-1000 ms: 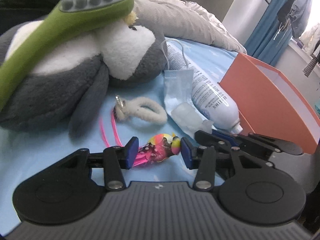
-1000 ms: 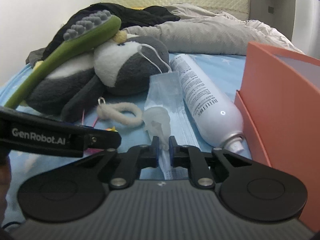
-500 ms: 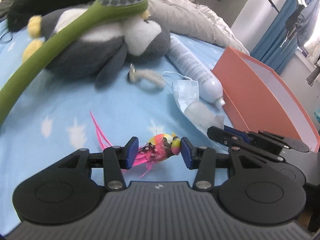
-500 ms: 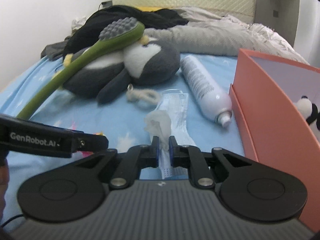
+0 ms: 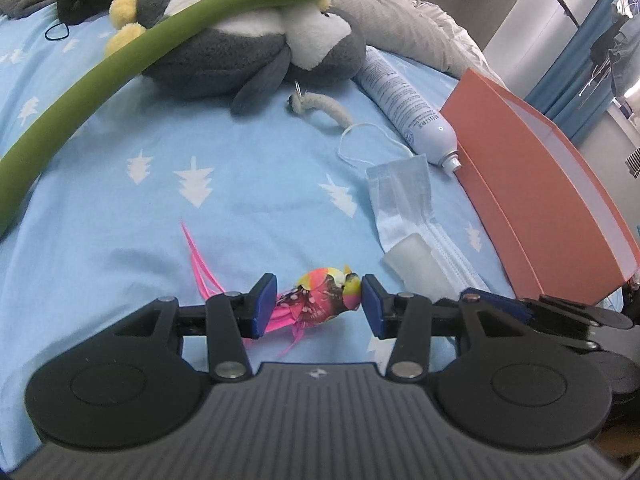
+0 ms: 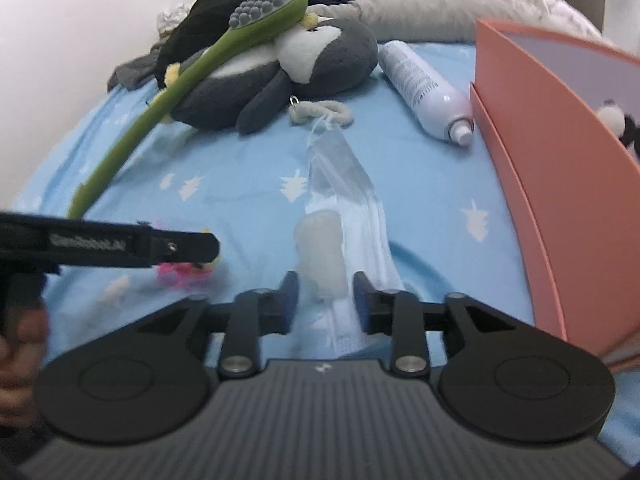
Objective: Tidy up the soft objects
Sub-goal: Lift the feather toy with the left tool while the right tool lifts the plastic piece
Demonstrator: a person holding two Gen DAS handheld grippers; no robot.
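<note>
Left gripper [image 5: 319,307] clasped the feathered toy bird [image 5: 320,298] above the blue sheet [image 5: 240,184] — right gripper [image 6: 322,300], jaws just opened, straddled the face mask [image 6: 340,184], pads clear; orange box [image 6: 560,184] stood far right.

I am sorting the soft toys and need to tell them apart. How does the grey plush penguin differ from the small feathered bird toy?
The plush penguin is large, grey and white with yellow feet; the feathered bird toy is tiny, pink and yellow with long pink tail feathers. The penguin lies far up the bed under a green massage stick; the bird sits between the jaws of the left gripper. Both are soft bird toys and outside the orange box.
</note>
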